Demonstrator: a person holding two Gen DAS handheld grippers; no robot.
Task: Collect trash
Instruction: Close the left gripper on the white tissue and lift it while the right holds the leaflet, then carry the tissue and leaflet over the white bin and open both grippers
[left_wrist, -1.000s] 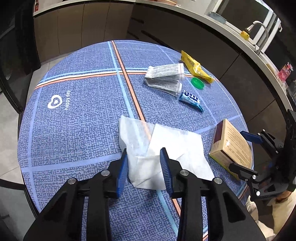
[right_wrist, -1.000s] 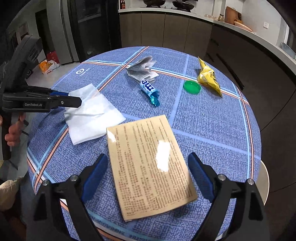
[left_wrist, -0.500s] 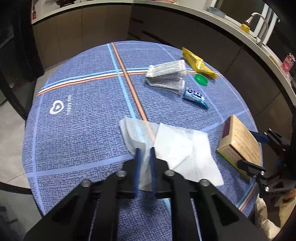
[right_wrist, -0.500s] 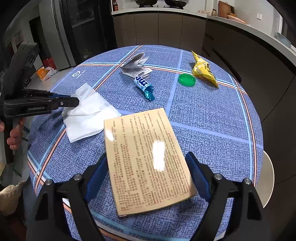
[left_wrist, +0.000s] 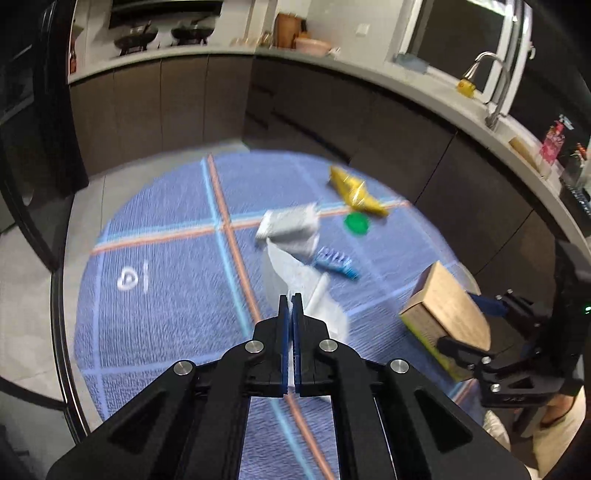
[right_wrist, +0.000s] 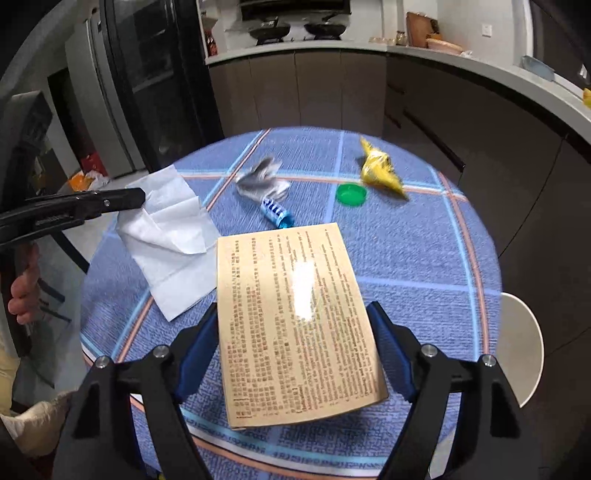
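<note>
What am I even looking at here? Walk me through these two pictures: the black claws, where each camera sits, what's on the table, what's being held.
These are no robot arms: a person holds a two-finger gripper in each hand, and a fisheye camera on each looks along its fingers.

Left wrist view: the left gripper is shut on a white paper napkin, lifted off the cloth.

Right wrist view: the right gripper has a tan printed box between its jaws, which are closing; the blue pads look to be against its sides.

Lying on the round table with the blue cloth: a yellow snack wrapper, a green cap, a crumpled silver wrapper and a blue candy wrapper.
</note>
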